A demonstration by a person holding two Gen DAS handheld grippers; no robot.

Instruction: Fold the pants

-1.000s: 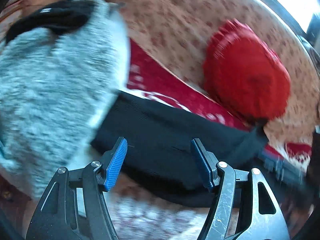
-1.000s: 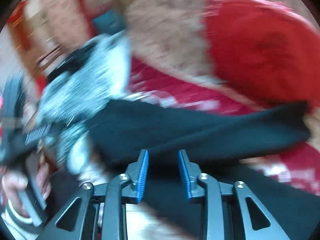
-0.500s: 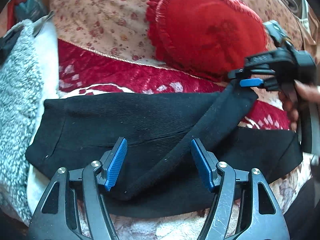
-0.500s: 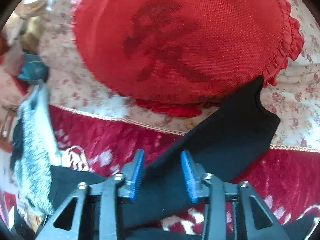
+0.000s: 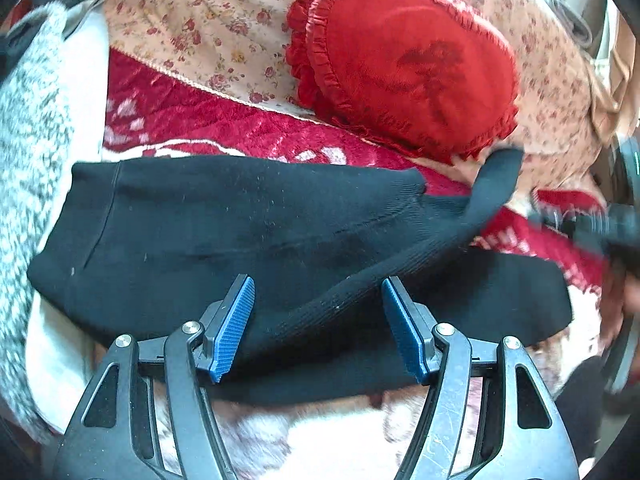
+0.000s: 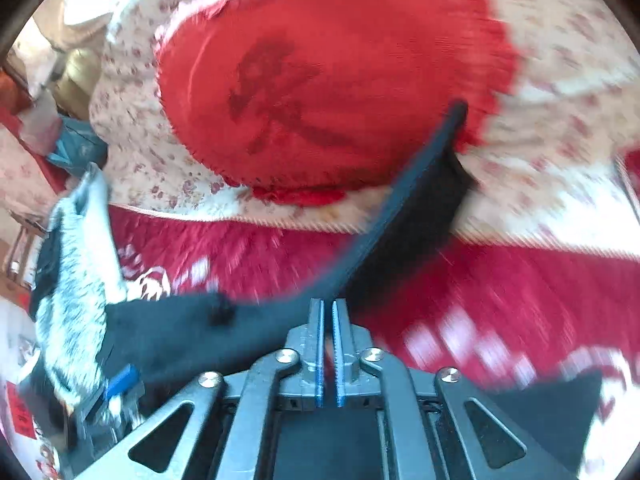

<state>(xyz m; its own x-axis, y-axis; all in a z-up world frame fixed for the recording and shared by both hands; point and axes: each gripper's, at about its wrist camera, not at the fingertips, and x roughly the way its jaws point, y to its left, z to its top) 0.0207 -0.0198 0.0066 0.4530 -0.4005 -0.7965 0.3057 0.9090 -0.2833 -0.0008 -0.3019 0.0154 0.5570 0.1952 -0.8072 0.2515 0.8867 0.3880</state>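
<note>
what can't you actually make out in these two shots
- Right gripper: jaws have just closed to shut; whether they pinch the black pants is unclear, motion blur smears that view.
- Right gripper in the left wrist view: a dark smear at the right edge.
- Near edge of the pants: hidden behind the open left gripper.
- Dark motif on the red cushion: unreadable.
- Grey fleece: cut off by the left edge.

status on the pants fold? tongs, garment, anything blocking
Left tongs open over black pants, pads clear of the cloth. Right tongs just closed, nothing visibly between them. One leg flung toward red cushion. Grey fleece crowds waistband end.
</note>
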